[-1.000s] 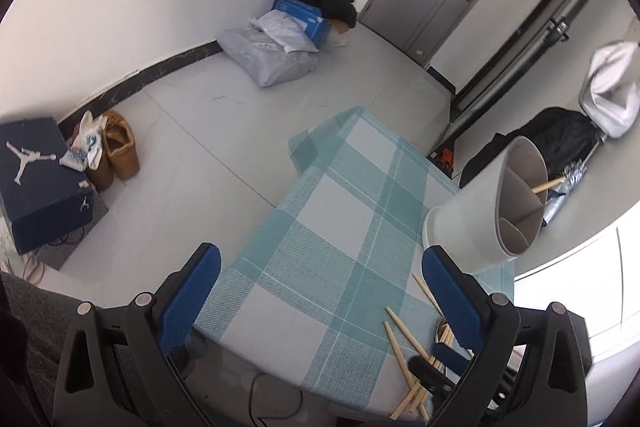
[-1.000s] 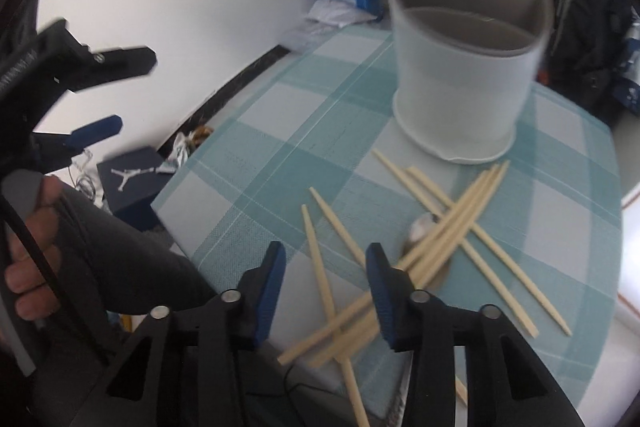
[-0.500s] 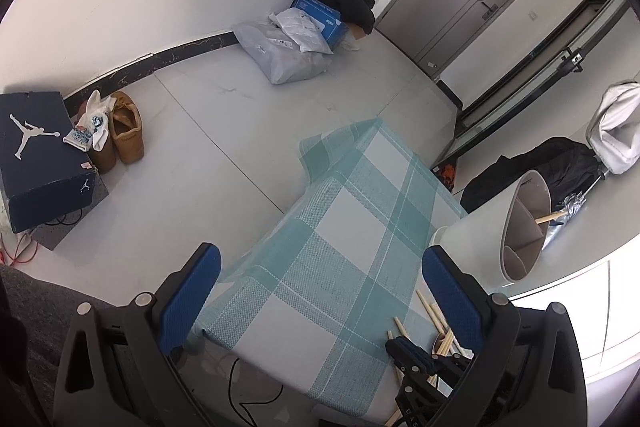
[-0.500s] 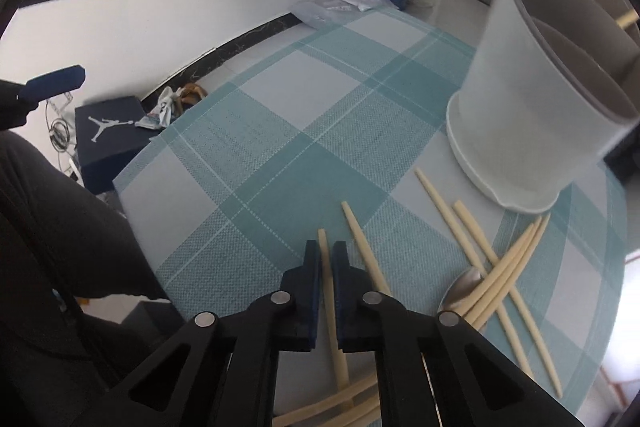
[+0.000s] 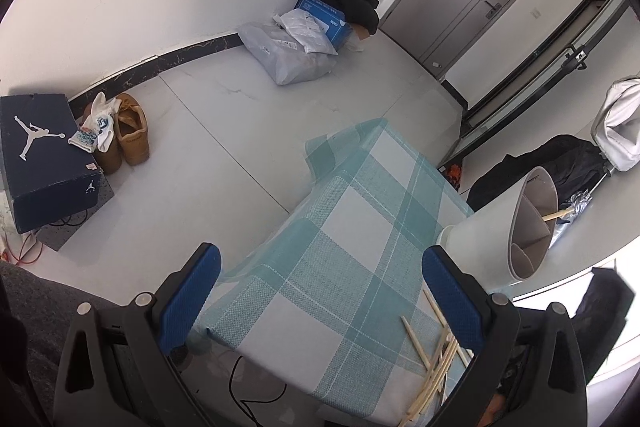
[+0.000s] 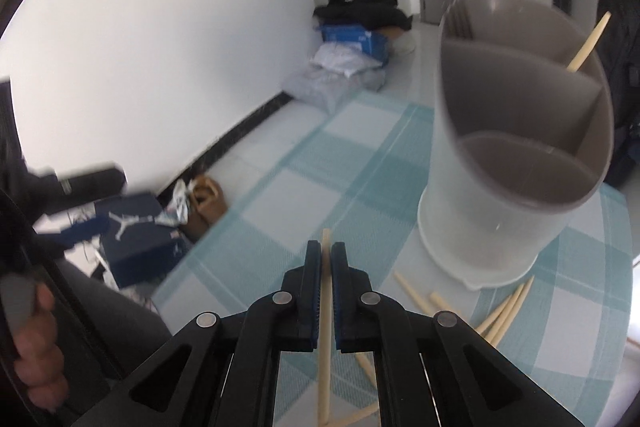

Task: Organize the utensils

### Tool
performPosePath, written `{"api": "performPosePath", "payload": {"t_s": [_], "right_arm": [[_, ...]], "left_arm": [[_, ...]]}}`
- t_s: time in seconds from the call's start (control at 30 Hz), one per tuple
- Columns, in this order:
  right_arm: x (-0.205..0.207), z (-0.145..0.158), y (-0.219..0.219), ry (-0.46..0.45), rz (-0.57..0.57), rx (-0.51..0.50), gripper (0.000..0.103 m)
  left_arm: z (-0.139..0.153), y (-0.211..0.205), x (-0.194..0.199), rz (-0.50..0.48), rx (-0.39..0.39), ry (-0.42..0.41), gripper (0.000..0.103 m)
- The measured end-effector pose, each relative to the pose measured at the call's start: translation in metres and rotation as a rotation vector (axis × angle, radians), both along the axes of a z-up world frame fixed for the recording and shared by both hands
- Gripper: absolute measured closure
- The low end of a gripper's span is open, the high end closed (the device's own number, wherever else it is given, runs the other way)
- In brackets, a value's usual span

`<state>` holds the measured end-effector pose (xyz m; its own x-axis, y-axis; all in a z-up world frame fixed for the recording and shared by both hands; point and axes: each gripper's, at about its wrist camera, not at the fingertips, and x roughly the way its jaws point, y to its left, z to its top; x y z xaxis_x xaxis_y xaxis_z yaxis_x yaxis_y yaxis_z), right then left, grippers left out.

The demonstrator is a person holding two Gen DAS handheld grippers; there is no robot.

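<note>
Left claw open over checked tablecloth, holder, chopsticks

Chopsticks appeared pale wood, holder matt plastic, tablecloth coarse woven, pads textured blue.

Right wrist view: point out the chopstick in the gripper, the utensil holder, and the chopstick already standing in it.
Held chopstick (image 6: 326, 247), right wrist view, tip just beyond the shut fingers.
Utensil holder (image 6: 476, 219), right wrist view, pale outer wall.
Chopstick in holder (image 6: 591, 41), right wrist view, shaft above the rim.
</note>
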<state>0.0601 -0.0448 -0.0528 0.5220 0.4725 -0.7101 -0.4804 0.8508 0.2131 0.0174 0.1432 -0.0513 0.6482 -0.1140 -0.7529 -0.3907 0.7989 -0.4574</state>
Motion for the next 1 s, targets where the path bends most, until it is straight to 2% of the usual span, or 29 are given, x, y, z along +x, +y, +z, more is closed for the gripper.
{"api": "performPosePath", "payload": {"t_s": [0.23,0.53,0.73,0.87,1.0], "right_arm": [[0.007,0.022,-0.011,-0.070,-0.079,0.079,0.099],[0.002,0.049,-0.037,-0.127,-0.138,0.194,0.099],[-0.014,0.059,-0.075,-0.148,-0.195,0.238,0.099],[-0.022,0.063,-0.103,-0.154,-0.242,0.271,0.099],[-0.028,0.073,-0.136,-0.161,-0.295,0.347,0.099]], "left_arm": [[-0.003,-0.003,0.000,-0.010,0.019,0.014,0.004],[-0.005,-0.018,0.002,-0.063,0.091,0.028,0.004],[-0.010,-0.042,0.008,-0.153,0.116,0.046,0.004],[-0.013,-0.068,0.013,-0.255,0.125,0.052,0.004],[-0.016,-0.093,0.020,-0.367,0.114,0.076,0.004]]}}
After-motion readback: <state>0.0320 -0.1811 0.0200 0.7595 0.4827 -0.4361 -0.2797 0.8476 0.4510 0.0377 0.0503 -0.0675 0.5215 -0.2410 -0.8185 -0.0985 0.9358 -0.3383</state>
